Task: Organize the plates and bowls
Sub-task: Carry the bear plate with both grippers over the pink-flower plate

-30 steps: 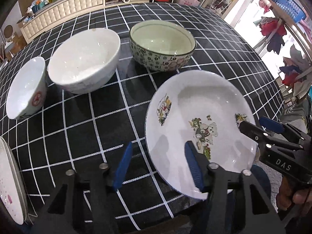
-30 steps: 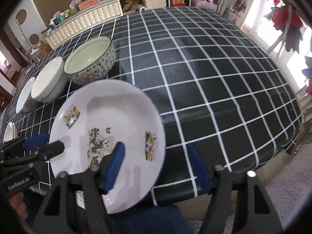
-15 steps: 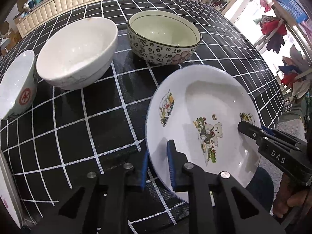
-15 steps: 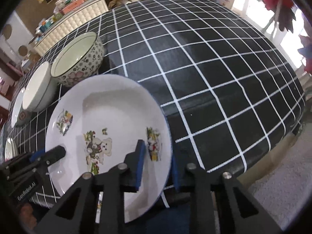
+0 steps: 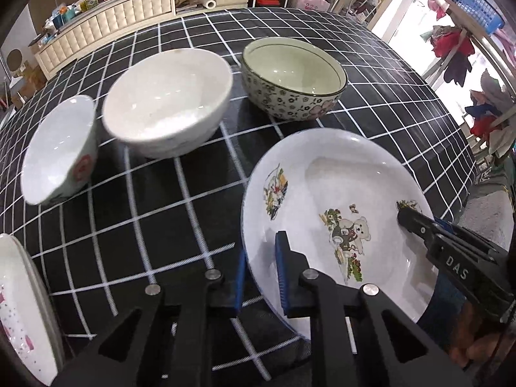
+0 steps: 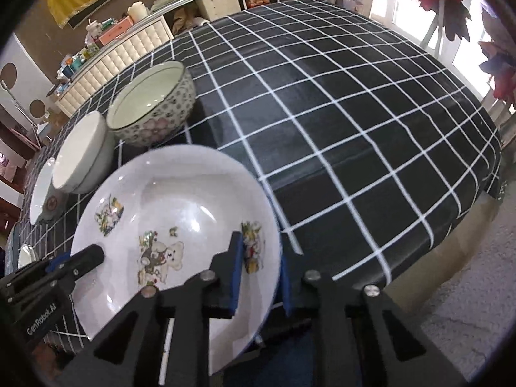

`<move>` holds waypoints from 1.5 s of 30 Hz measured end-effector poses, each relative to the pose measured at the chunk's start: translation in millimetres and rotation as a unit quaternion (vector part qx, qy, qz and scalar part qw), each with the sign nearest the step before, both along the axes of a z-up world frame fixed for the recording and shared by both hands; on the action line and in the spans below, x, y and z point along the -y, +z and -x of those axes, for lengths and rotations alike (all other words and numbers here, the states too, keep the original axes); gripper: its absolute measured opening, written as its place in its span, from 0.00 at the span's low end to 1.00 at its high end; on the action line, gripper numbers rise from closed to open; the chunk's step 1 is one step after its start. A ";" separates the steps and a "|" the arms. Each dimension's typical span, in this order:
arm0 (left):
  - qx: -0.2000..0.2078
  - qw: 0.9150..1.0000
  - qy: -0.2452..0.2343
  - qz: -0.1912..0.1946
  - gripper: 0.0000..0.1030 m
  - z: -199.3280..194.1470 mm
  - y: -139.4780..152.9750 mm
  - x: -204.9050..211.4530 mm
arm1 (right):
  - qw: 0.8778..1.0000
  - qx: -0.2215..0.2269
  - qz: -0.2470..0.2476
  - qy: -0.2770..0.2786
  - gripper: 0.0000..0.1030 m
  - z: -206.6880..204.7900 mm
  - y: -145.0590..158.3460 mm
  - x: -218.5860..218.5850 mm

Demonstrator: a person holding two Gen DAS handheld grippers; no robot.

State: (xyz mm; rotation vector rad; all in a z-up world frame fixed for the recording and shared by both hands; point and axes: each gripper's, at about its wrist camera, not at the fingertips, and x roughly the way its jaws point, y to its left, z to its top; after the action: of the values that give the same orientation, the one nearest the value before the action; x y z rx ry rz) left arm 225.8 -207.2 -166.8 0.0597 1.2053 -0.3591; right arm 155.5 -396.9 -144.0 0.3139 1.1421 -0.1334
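Note:
A white plate with a teddy-bear picture (image 5: pixel 335 193) (image 6: pixel 180 200) is held above the near edge of the black checked table (image 5: pixel 180 200). My left gripper (image 5: pixel 261 271) is shut on its left rim. My right gripper (image 6: pixel 261 267) is shut on its right rim. Each gripper also shows in the other's view, the right gripper (image 5: pixel 416 222) and the left gripper (image 6: pixel 80 258). Behind the plate stand a flower-patterned bowl (image 5: pixel 293 77) (image 6: pixel 151 103), a plain white bowl (image 5: pixel 167 100) (image 6: pixel 80 151) and a small white bowl with a red mark (image 5: pixel 58 148) (image 6: pixel 42 193).
Another white plate (image 5: pixel 19 316) lies at the table's near left edge. The right half of the table (image 6: pixel 354 113) holds nothing. A cream cabinet (image 5: pixel 106 29) with clutter stands behind the table. Clothes hang at the right (image 5: pixel 451 48).
Both grippers closed on the plate's rim, left on the left edge, right on the right edge. The plate has lifted and tilted slightly off the table edge.

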 end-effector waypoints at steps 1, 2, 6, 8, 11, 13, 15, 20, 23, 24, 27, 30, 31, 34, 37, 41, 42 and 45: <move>0.000 1.000 0.002 0.002 0.13 1.8 1.0 -3.8 | 1.000 0.001 -0.006 0.000 0.22 1.3 1.0 -3.1; -0.001 1.000 0.003 0.003 0.13 3.8 1.7 -8.0 | 1.000 0.002 -0.009 0.001 0.22 2.3 1.2 -5.2; -0.005 1.000 0.011 0.008 0.13 14.3 2.4 -27.4 | 1.000 0.003 -0.002 0.010 0.21 7.1 1.2 -17.9; -0.010 1.000 0.015 0.015 0.13 17.9 0.8 -35.2 | 1.000 0.004 -0.002 0.011 0.21 8.4 1.7 -21.0; -0.016 0.999 0.021 0.026 0.13 25.2 -1.7 -45.8 | 1.000 0.008 0.001 0.014 0.20 4.5 1.8 -26.0; -0.017 0.999 0.026 0.031 0.13 28.7 -2.9 -48.7 | 1.000 0.010 0.005 0.016 0.19 8.4 2.1 -30.6; -0.017 0.999 0.030 0.035 0.13 31.6 -2.4 -54.8 | 1.000 0.010 0.004 0.021 0.19 9.2 2.6 -38.0; -0.015 0.998 0.047 0.049 0.12 34.1 1.0 -73.1 | 0.999 0.014 -0.008 0.034 0.17 10.7 6.6 -48.9; -0.010 0.997 0.055 0.052 0.12 37.3 6.2 -81.3 | 0.999 0.025 -0.011 0.042 0.16 10.9 11.8 -56.6; -0.008 0.997 0.058 0.053 0.12 37.6 7.6 -84.4 | 0.999 0.028 -0.014 0.043 0.16 11.0 13.5 -59.1; 0.000 0.996 0.067 0.055 0.12 41.0 14.0 -95.9 | 0.998 0.035 -0.016 0.054 0.16 8.1 19.1 -69.9; 0.007 0.995 0.076 0.057 0.12 43.8 19.6 -106.6 | 0.997 0.040 -0.016 0.065 0.16 5.3 23.7 -81.2; 0.011 0.995 0.081 0.058 0.12 45.3 22.5 -111.7 | 0.996 0.042 -0.014 0.072 0.16 4.6 26.5 -86.5; 0.020 0.994 0.094 0.057 0.12 49.6 29.9 -127.5 | 0.995 0.049 -0.016 0.086 0.16 1.2 32.2 -103.7; 0.030 0.992 0.111 0.055 0.12 55.2 37.9 -149.1 | 0.993 0.055 -0.019 0.105 0.16 -3.1 37.4 -124.2; 0.041 0.988 0.143 0.052 0.12 64.2 48.4 -187.3 | 0.988 0.063 -0.023 0.138 0.16 -6.4 43.6 -160.8; 0.043 0.987 0.147 0.051 0.12 67.6 50.3 -197.6 | 0.987 0.063 -0.023 0.146 0.16 -7.1 43.9 -166.8; 0.047 0.983 0.172 0.045 0.12 77.7 55.2 -229.1 | 0.982 0.067 -0.027 0.174 0.16 -8.2 44.5 -198.1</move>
State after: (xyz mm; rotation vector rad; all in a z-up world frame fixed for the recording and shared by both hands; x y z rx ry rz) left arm 148.1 21.9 -111.5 -0.2069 1.0798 -0.1054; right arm 163.7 -198.9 -99.6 0.1651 1.0523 0.2244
